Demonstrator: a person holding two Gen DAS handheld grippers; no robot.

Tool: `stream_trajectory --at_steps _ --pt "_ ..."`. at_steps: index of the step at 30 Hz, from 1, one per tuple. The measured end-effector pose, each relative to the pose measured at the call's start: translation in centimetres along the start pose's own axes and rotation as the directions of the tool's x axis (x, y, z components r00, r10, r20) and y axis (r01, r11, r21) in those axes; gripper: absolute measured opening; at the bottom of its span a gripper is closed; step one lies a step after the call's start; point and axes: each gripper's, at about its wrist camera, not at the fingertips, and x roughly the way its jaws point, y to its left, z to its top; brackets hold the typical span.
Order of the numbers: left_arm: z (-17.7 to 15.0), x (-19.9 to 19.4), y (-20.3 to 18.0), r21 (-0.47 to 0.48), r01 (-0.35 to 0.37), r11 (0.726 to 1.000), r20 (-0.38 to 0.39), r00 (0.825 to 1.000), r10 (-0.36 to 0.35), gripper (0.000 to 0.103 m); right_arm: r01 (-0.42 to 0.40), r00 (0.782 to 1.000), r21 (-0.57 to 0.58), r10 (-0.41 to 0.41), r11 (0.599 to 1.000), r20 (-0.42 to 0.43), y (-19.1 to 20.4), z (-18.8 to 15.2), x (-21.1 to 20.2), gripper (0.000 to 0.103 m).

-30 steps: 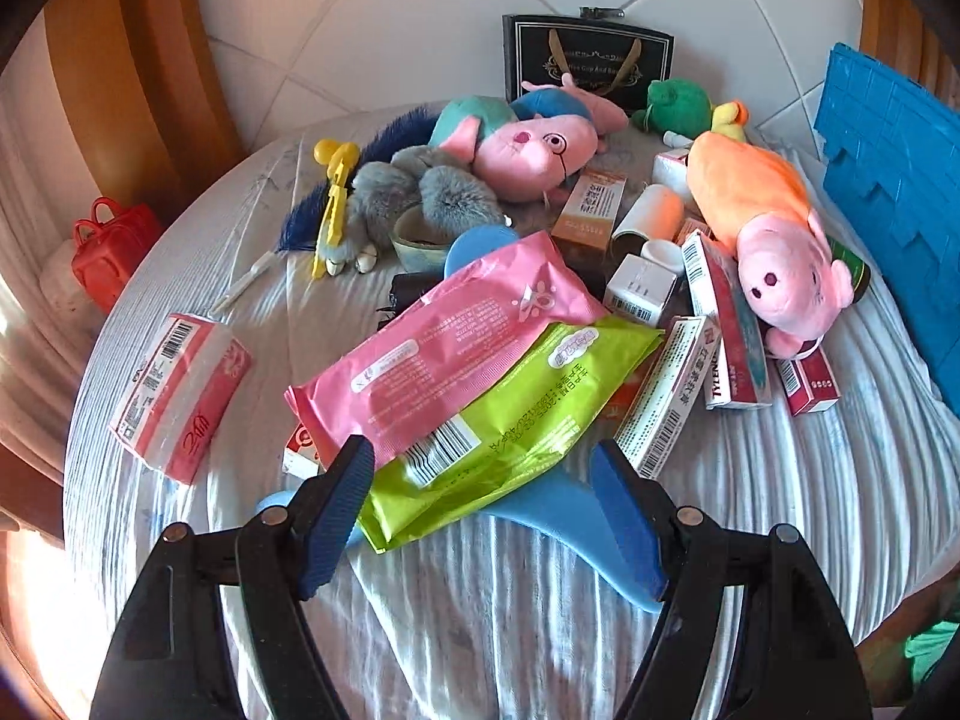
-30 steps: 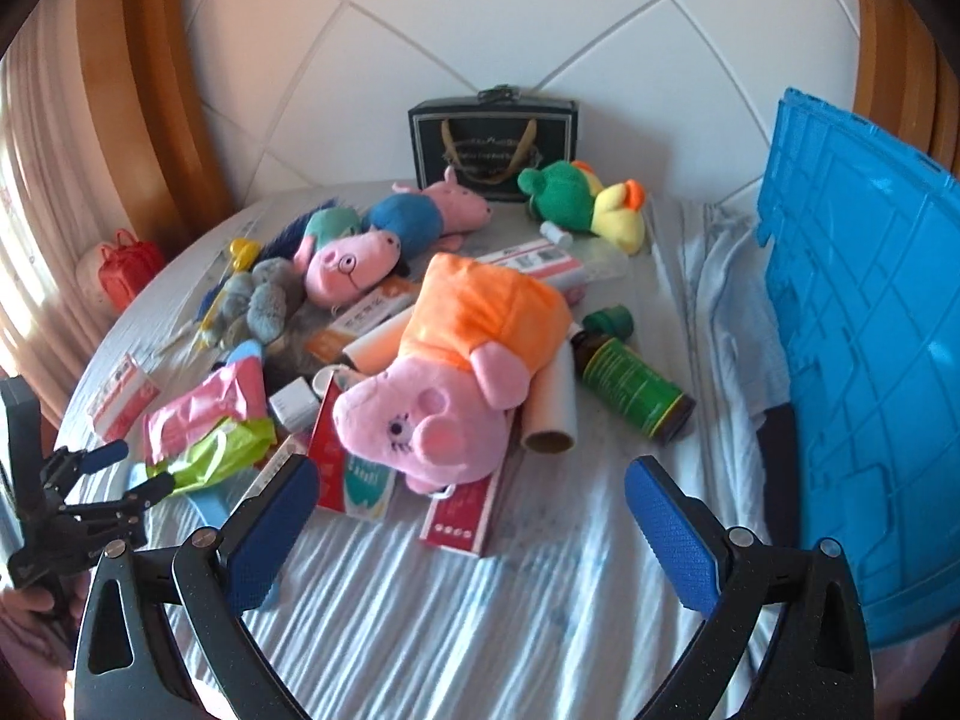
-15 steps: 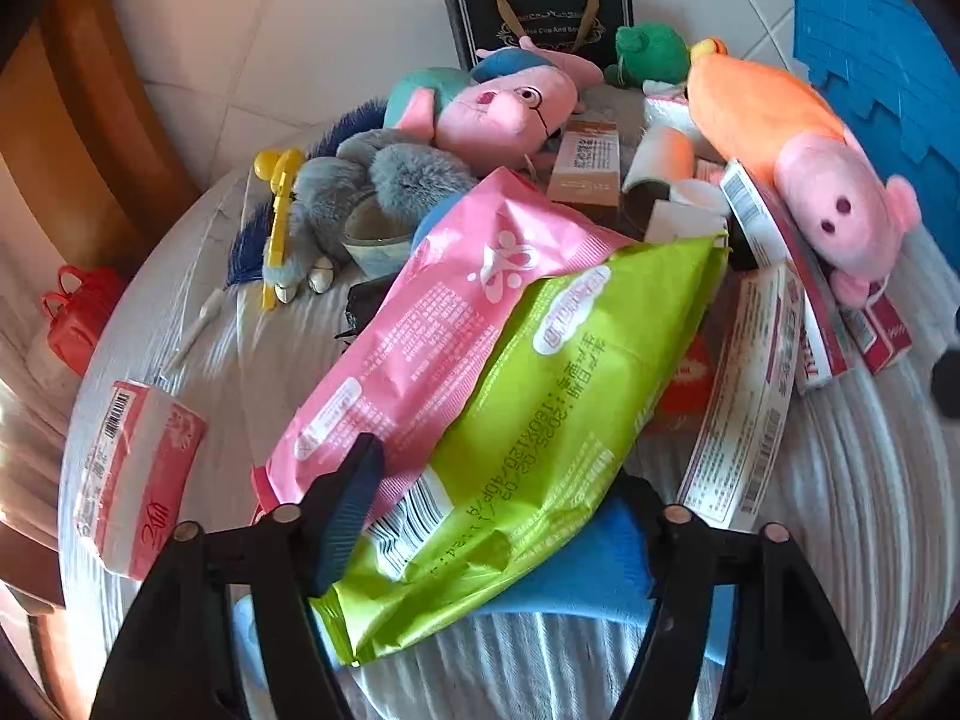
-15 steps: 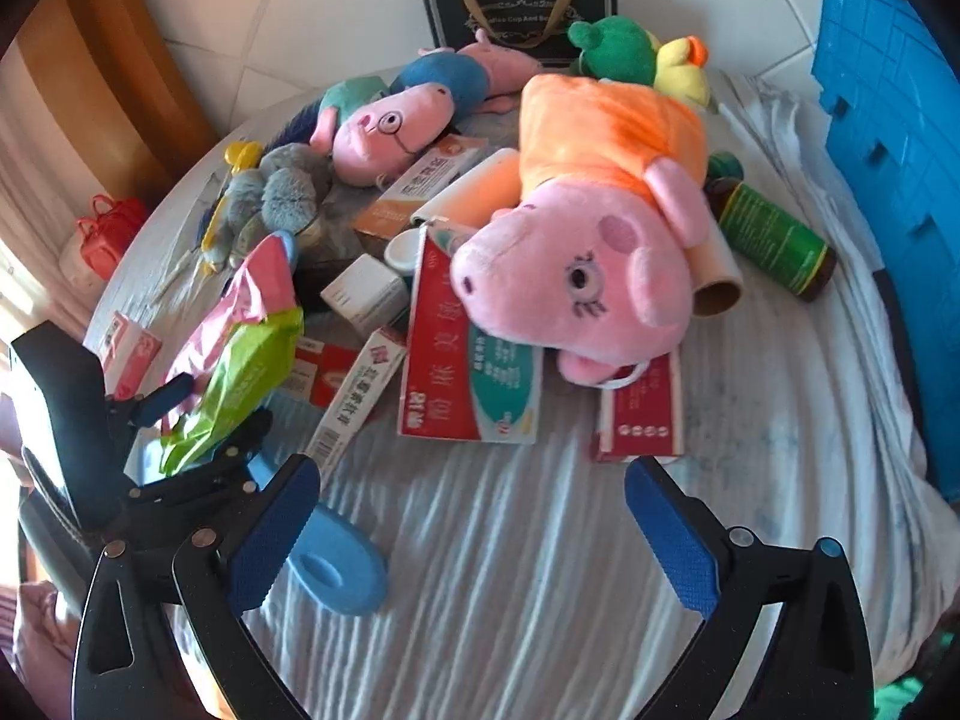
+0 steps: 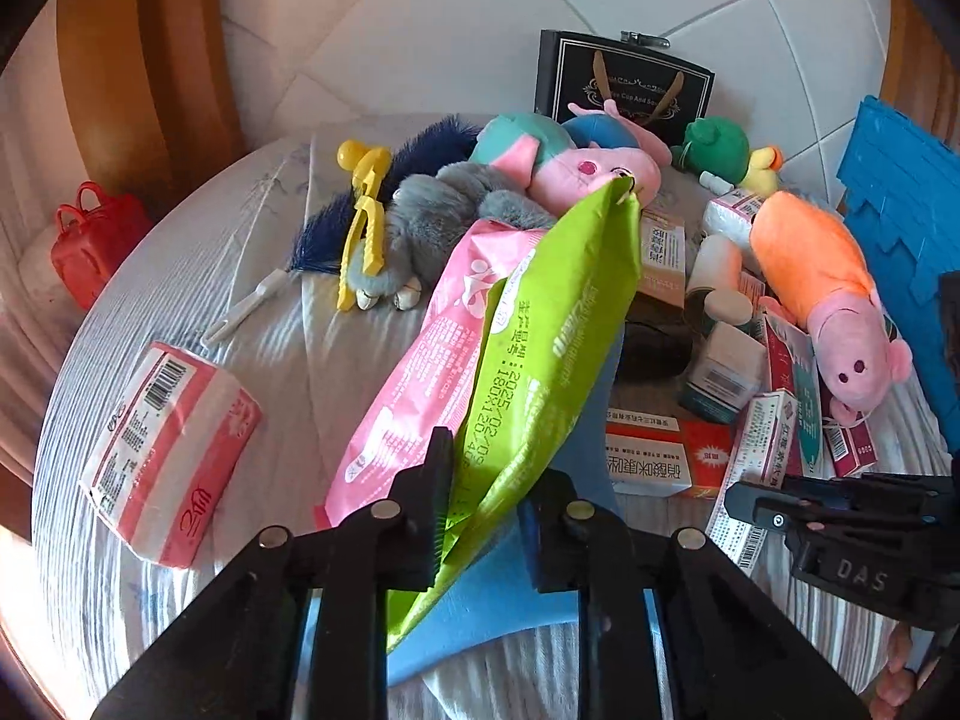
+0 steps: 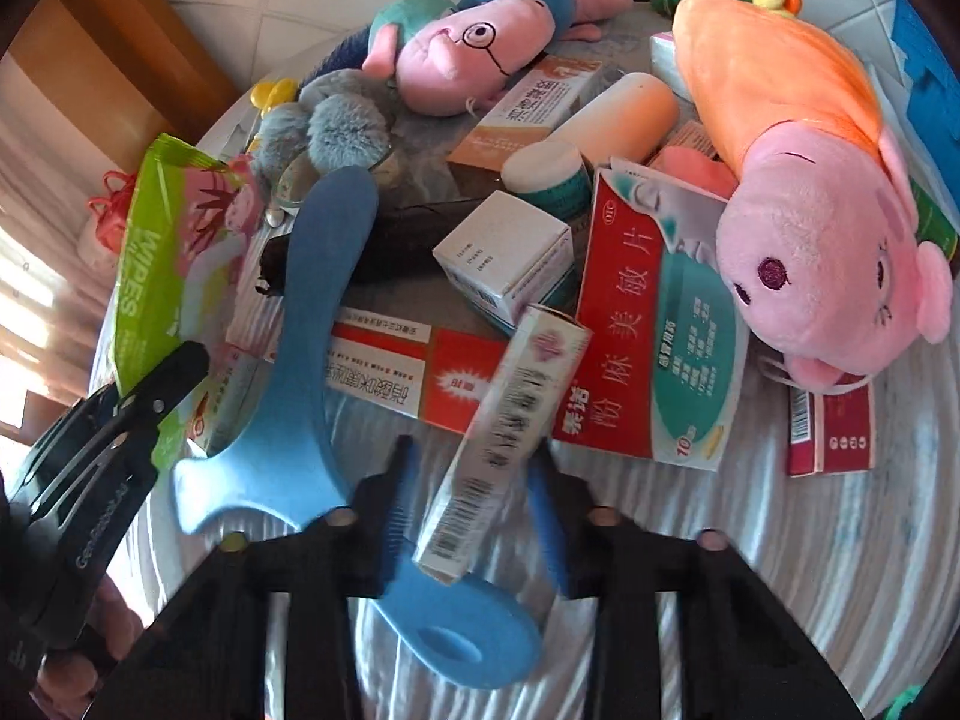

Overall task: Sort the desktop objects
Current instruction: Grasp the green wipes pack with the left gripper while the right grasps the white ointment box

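Observation:
My left gripper (image 5: 483, 519) is shut on the near end of a green wipes pack (image 5: 552, 324) and holds it tilted up over a pink wipes pack (image 5: 420, 372). The green pack also shows at the left of the right wrist view (image 6: 150, 264). My right gripper (image 6: 474, 498) is shut on a long white box with a barcode (image 6: 504, 420), whose far end leans on the red and white medicine boxes (image 6: 636, 330). A blue curved plastic piece (image 6: 300, 360) lies under both grippers.
Plush pigs (image 6: 804, 180) (image 5: 576, 168), a grey plush (image 5: 444, 210), a yellow clip (image 5: 363, 210), bottles and small boxes crowd the cloth-covered table. A red and white tissue pack (image 5: 168, 450) lies left. A blue crate (image 5: 900, 210) stands right. A black gift bag (image 5: 624, 84) stands behind.
My left gripper closed on the green wipes pack and lifted its end. My right gripper moved in to the left and closed on the long white box.

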Motion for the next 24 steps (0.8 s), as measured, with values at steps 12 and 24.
stream_trajectory --at_steps 12,24 --pt "4.0 -8.3 -1.3 -0.014 0.073 0.997 0.202 0.977 -0.068 0.010 0.059 0.958 -0.166 -0.010 0.984 0.287 2.7 1.2 -11.2 0.018" --pt "9.4 -14.9 -11.5 0.110 0.146 0.983 0.378 0.909 -0.177 0.010 0.172 0.834 -0.140 -0.069 0.975 0.547 -2.3 3.0 -23.1 0.018"
